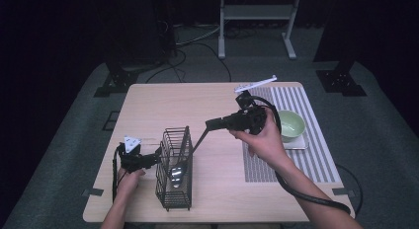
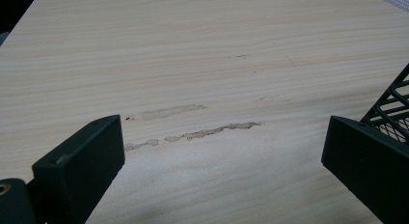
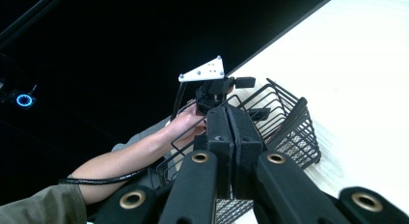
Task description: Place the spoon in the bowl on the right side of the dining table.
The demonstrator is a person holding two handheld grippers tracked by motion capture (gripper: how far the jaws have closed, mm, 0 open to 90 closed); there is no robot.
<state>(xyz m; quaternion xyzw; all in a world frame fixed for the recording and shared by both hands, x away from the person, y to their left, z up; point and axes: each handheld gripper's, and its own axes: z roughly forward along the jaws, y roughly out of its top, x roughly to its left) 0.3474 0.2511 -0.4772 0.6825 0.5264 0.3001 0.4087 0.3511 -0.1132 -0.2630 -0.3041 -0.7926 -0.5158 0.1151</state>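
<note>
A black wire basket (image 1: pixel 174 189) stands on the wooden table (image 1: pixel 148 105) near its front edge. A spoon with a metal bowl (image 1: pixel 178 175) and a long black handle (image 1: pixel 197 139) leans in it, with the bowl low inside. My right gripper (image 1: pixel 210 124) is shut on the handle's upper end, above and right of the basket; in the right gripper view its jaws (image 3: pixel 230 122) are pressed together over the basket (image 3: pixel 294 137). My left gripper (image 1: pixel 157 157) rests open against the basket's left side; in the left gripper view (image 2: pixel 222 137) there is bare wood between the jaws and basket wire (image 2: pixel 393 105) past the right one.
A green bowl (image 1: pixel 290 124) sits on a small clear square on the striped mat (image 1: pixel 316 155) at the table's right. On the dark floor behind the table stands a metal frame (image 1: pixel 257 14). Cables trail from both grippers.
</note>
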